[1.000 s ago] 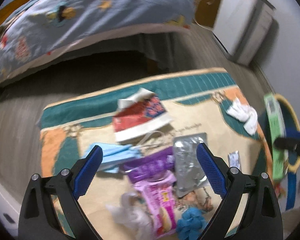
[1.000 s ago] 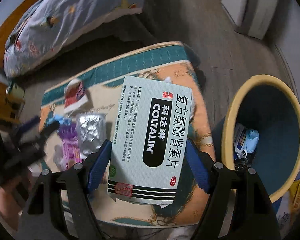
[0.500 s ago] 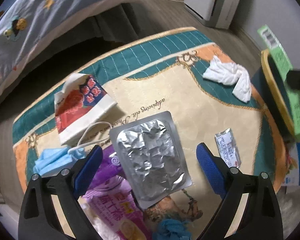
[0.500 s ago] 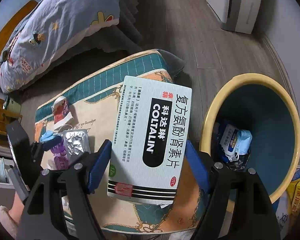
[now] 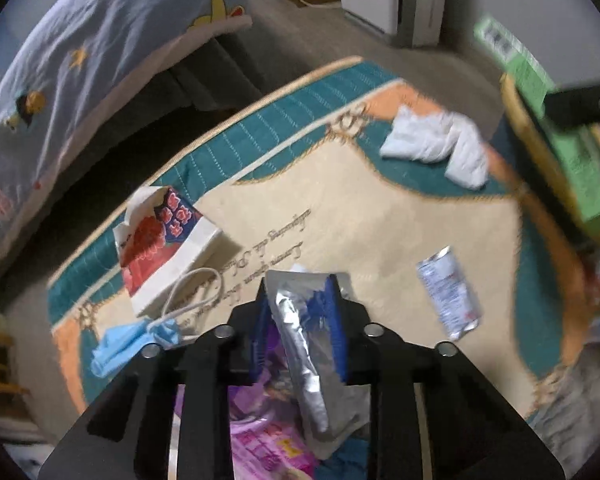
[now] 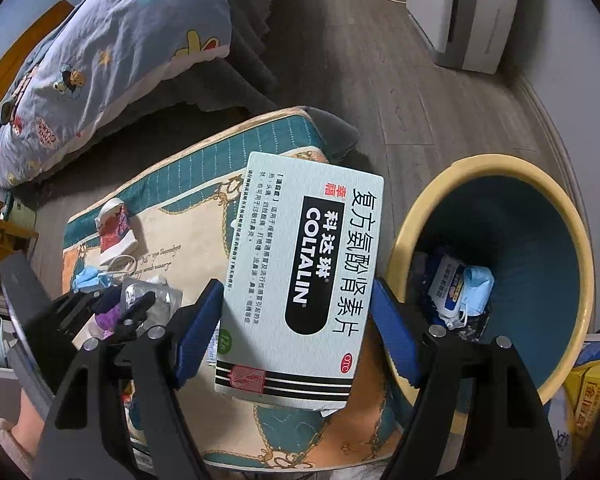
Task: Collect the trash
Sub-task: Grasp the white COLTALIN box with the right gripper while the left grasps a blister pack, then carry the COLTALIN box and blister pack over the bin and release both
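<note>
Trash still litters the rug (image 5: 380,216): the left tool (image 5: 300,300) has just been closing and now pinches a foil blister pack (image 5: 300,332), while the right tool (image 6: 298,312) clamps a Coltalin box (image 6: 300,276) wide. With the bin (image 6: 496,168) at three o'clock, the thin foil could slip free.

Home bedroom: a bed with a cartoon-print duvet (image 6: 112,60) stood on wood-plank flooring (image 6: 380,92), with a white appliance unit (image 6: 468,12) against the wall and wooden furniture (image 6: 0,240) at the left edge. A teal and cream patterned floor mat (image 5: 380,220) lay beside the bed, littered with household trash – a crumpled tissue (image 5: 436,144), a blue face mask (image 5: 132,344), a red snack packet (image 5: 160,236), a small sachet (image 5: 448,292). A yellow-rimmed waste bin (image 6: 496,164) sat just beside the mat, with wrappers in it.
</note>
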Tool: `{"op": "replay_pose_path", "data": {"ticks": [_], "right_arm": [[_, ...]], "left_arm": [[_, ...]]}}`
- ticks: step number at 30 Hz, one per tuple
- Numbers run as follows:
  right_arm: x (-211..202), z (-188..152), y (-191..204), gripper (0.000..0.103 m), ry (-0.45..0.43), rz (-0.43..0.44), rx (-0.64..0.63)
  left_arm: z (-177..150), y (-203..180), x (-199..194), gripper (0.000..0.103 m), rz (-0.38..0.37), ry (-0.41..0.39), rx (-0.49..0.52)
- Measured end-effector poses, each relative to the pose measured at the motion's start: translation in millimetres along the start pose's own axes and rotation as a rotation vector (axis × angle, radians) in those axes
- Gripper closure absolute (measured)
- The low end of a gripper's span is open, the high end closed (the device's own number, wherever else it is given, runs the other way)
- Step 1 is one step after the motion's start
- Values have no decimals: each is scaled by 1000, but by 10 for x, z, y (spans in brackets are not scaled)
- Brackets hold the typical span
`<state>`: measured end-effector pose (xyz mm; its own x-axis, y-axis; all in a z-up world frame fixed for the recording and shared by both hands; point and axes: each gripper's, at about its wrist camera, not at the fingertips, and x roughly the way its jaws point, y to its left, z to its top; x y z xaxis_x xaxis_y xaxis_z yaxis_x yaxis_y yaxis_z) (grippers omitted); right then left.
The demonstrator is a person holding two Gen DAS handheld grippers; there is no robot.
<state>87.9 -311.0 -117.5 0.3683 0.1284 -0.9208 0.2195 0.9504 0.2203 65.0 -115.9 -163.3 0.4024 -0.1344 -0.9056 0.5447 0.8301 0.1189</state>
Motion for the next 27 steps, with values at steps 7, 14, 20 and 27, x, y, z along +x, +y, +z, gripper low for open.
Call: {"op": "replay_pose_path", "data": {"ticks": [7,14,20,27], "right_arm": [[-107,-18,-88,30,-18,3,26],[-150,-32,-145,30,-22,5,39],[-195,-30,-142,30,-32,9,28],[-245,2,-213,30,-49,20,42]], "left_arm": [[-26,-27,-234,92,-97,-24,-41],[-145,-152,-133,88,-133,60,-45],[-140,-125,-139,89,-129,59,-46],[84,-122,-408,90,-161,-72,-78]]}}
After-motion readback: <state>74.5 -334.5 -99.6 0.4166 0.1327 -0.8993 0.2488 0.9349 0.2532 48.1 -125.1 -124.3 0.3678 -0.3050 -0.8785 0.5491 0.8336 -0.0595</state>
